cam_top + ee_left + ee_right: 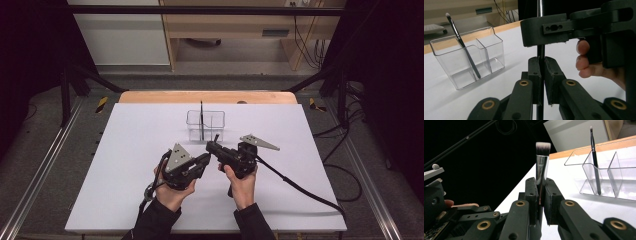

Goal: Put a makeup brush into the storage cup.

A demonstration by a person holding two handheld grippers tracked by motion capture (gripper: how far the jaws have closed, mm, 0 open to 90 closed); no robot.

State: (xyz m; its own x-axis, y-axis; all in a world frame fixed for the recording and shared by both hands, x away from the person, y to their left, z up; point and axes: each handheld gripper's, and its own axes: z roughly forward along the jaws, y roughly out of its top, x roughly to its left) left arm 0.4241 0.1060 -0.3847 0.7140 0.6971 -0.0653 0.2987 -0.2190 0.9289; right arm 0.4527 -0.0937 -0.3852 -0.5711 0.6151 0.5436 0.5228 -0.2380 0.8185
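Black jaws of both grippers clamp one makeup brush (542, 162) mid-frame: left gripper (540, 75) pinches its handle, right gripper (540, 195) grips the ferrule; clear organizer (205, 124) stands just above.

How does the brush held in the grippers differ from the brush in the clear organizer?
1. The held brush is thick, with a wide flat-topped head and silver ferrule; the organizer brush is thin, with a small tip.
2. The held brush is clamped by the left gripper and right gripper; the organizer brush leans free in the clear organizer.
Both point bristles up.
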